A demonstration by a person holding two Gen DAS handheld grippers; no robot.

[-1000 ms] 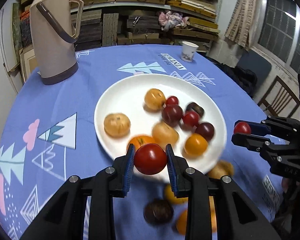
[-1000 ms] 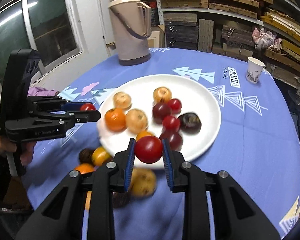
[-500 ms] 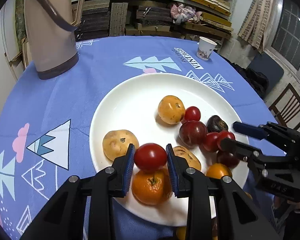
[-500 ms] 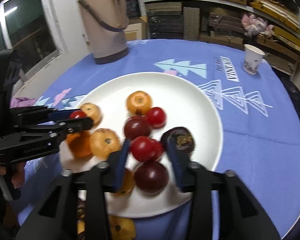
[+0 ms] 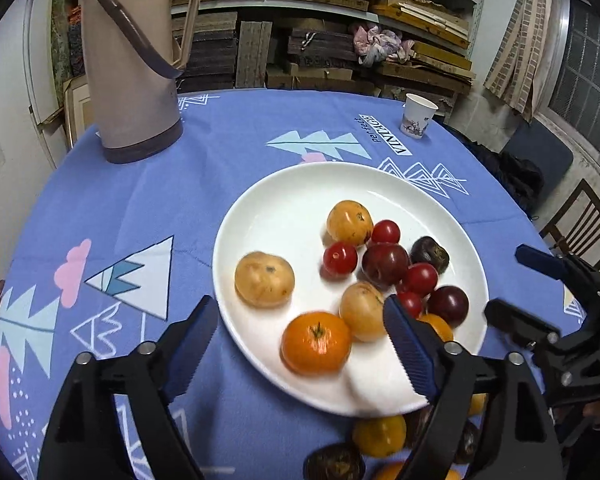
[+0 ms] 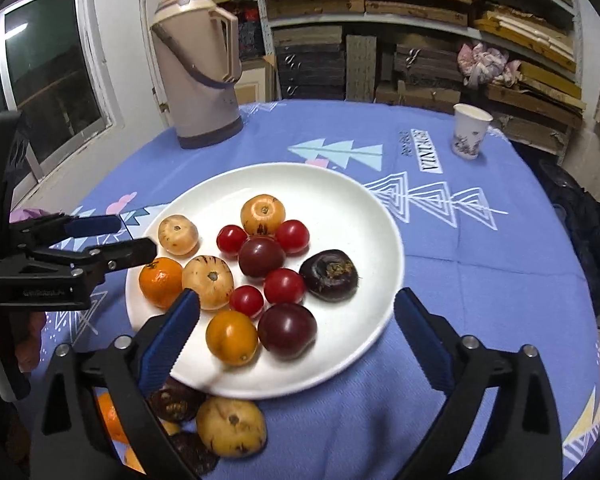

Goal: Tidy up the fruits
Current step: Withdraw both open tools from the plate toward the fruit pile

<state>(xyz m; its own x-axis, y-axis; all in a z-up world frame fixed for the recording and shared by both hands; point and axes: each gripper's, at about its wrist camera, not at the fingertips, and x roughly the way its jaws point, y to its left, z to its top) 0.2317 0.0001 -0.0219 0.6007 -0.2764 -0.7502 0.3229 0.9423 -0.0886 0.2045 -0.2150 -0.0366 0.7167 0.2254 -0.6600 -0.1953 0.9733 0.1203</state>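
The plate (image 6: 364, 200) is plain glossy white. On it the cherry tomatoes (image 6: 284, 286) are bright red, the plums (image 6: 287, 331) deep maroon, and the mandarin (image 6: 161, 282) at its 9 o'clock rim vivid orange with a green stem spot. The pale fruits (image 6: 208, 282) are tan-yellow with brown speckles, and the dark fruit (image 6: 329, 275) at 3 o'clock is near-black purple. The tablecloth (image 6: 480, 280) is periwinkle blue, printed with pale blue and white triangular trees, white line triangles and pink clouds. The thermos (image 6: 198, 68) at 11 o'clock is beige with a brown base and strap. The paper cup (image 6: 469, 132) at 1 o'clock is white with a faint floral print. Both grippers' fingers (image 6: 168, 342) are black with ribbed blue pads.
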